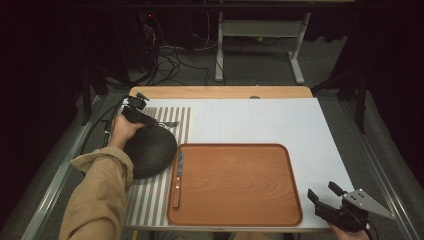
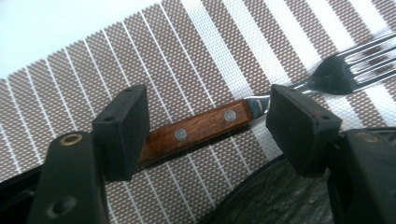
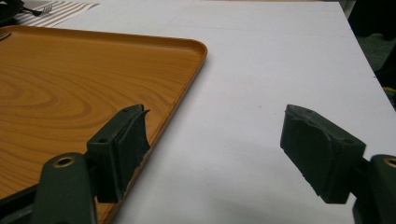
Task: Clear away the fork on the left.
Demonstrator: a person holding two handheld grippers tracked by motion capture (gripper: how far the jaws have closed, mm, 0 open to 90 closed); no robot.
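Wood-handled fork (image 2: 261, 95) on striped mat (image 2: 196, 51): stiff, light, slick tines; left gripper (image 2: 208, 123) open astride riveted handle, holding nothing.

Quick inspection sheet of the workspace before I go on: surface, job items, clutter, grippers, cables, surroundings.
Surface: white table, striped placemat at its left.
Job's things: wood-handled fork lying on the placemat, tines away from the left gripper.
Clutter: dark bowl on the placemat; knife along the wooden tray left edge.
Grippers: left gripper open, jaws astride the fork handle, not closed on it; right gripper open above the table beside the tray's right edge, holding nothing.
Cables: tangle on the floor beyond the table.
Surroundings: dark room, metal table frame behind.
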